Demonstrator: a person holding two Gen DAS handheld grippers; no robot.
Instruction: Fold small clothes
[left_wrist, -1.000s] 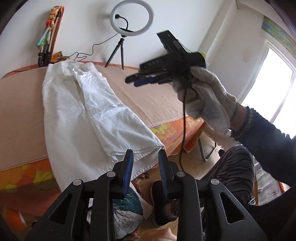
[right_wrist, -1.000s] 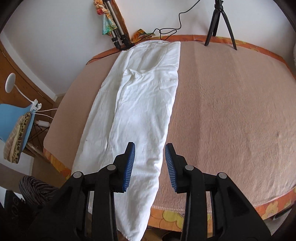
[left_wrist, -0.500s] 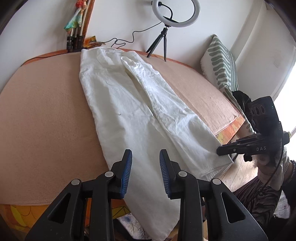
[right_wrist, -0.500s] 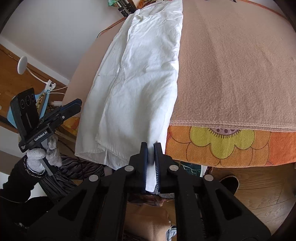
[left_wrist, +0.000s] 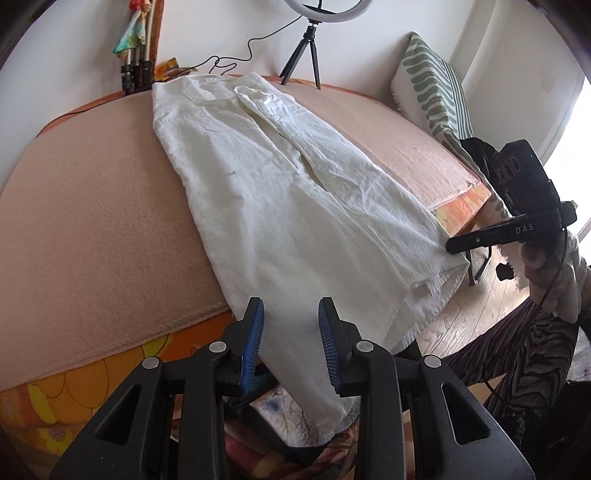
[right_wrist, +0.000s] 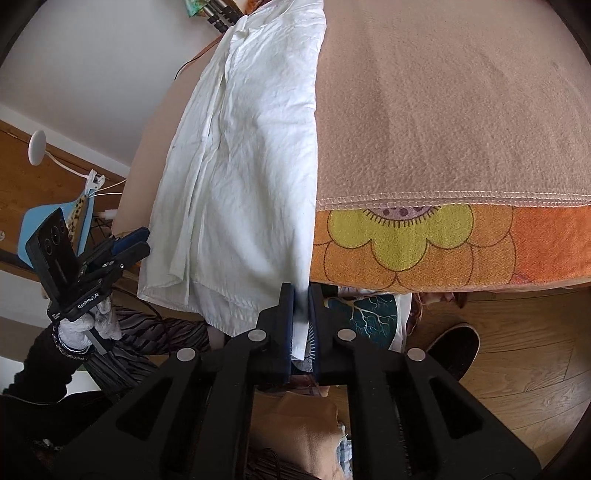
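White trousers (right_wrist: 251, 155) hem is pinched betw. closed right gripper (right_wrist: 301, 325) for lifting into a fold; left gripper (left_wrist: 290, 343) is held open, empty, hem just ahead.

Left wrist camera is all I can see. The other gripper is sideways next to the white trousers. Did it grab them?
Observer: Yes. In the right wrist view the right gripper is shut on the white trousers; cloth shows between its blue pads.
Operator: Which bit did it grab?
Observer: The side edge near the hem, where the cloth hangs down past the blanket, beside a yellow flower on the orange cover.
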